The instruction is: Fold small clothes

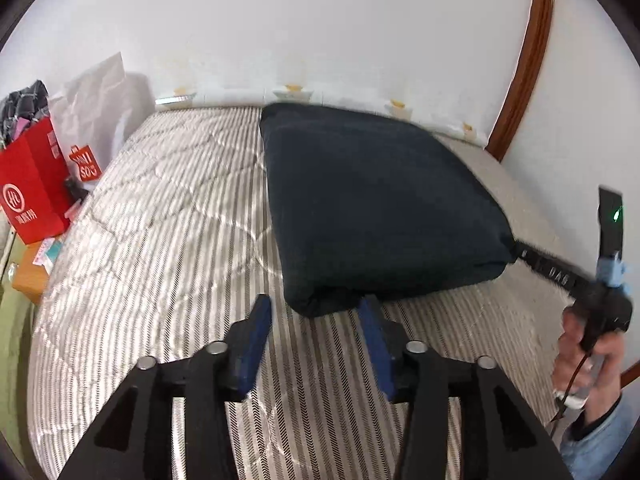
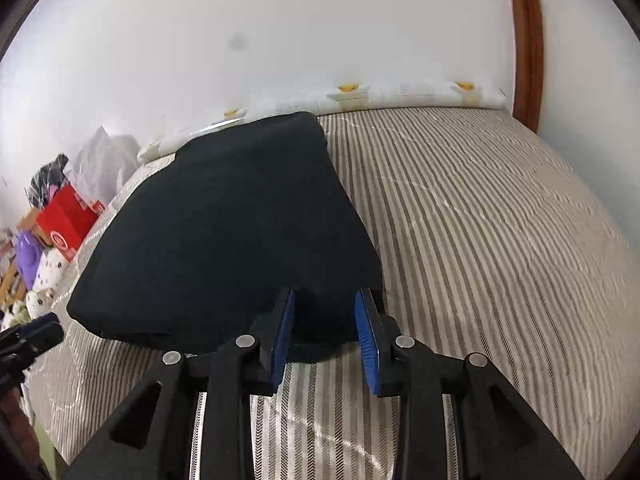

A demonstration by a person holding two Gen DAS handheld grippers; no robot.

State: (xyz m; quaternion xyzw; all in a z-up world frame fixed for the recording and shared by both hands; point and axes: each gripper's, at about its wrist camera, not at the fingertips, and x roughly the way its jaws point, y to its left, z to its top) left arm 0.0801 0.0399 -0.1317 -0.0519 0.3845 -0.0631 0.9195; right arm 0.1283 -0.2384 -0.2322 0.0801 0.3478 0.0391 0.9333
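Note:
A dark navy garment (image 1: 376, 208) lies folded into a thick rectangle on the striped bed (image 1: 160, 240). My left gripper (image 1: 316, 308) is open, its blue-padded fingers (image 1: 256, 336) just short of the garment's near left corner, not holding it. In the right wrist view the same garment (image 2: 224, 232) lies ahead. My right gripper (image 2: 326, 300) is open with its jaws on either side of the garment's near right corner, not closed on it. The right gripper also shows in the left wrist view (image 1: 520, 252), touching the garment's right corner, with the hand (image 1: 588, 360) holding it.
The striped bed (image 2: 480, 240) stretches to a white wall with a low printed border (image 2: 352, 92). A red paper bag (image 1: 32, 192) and a white bag (image 1: 96, 100) stand off the bed's left side. Stuffed toys (image 2: 40, 280) lie at left. A wooden door frame (image 2: 528, 40) is at right.

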